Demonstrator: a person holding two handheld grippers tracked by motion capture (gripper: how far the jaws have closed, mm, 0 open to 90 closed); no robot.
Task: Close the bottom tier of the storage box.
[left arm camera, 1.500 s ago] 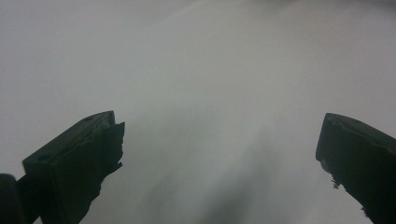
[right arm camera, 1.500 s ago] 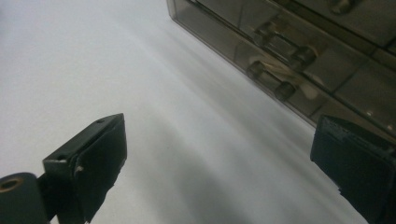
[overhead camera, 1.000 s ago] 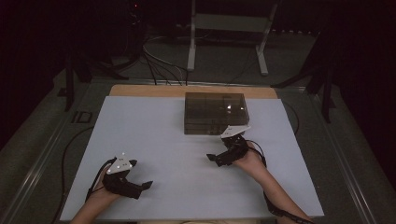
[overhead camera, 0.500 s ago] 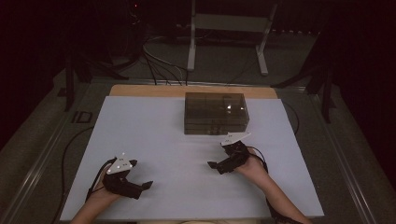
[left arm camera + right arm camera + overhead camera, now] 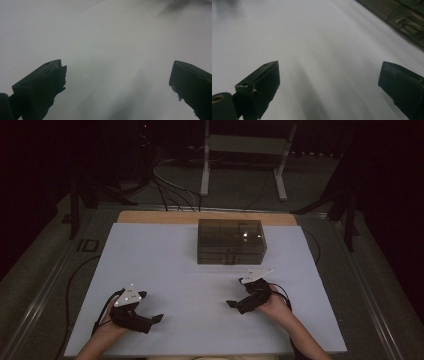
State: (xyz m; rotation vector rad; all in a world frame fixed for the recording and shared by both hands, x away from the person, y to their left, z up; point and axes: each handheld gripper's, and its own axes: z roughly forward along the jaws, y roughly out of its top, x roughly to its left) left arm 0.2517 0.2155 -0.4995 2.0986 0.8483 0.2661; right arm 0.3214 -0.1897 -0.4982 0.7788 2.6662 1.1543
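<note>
A dark, see-through plastic box point(image 5: 230, 241) stands at the back middle of the white table top point(image 5: 165, 270). My left gripper point(image 5: 156, 319) lies low near the front left, pointing right, its jaws wide apart over bare white surface point(image 5: 110, 62). My right gripper point(image 5: 232, 304) rests at the front right, a short way in front of the box, pointing left. Its jaws are open too, with nothing between them. A strip of the box point(image 5: 402, 17) crosses the top right corner of the right gripper view.
A wooden strip point(image 5: 205, 217) runs along the table's far edge. Behind it, cables point(image 5: 170, 190) lie on the dark floor beside a white metal stand point(image 5: 245, 150). Cables trail off both sides of the table.
My right gripper has drawn back from the box toward the front edge. The left gripper has stayed where it was.
</note>
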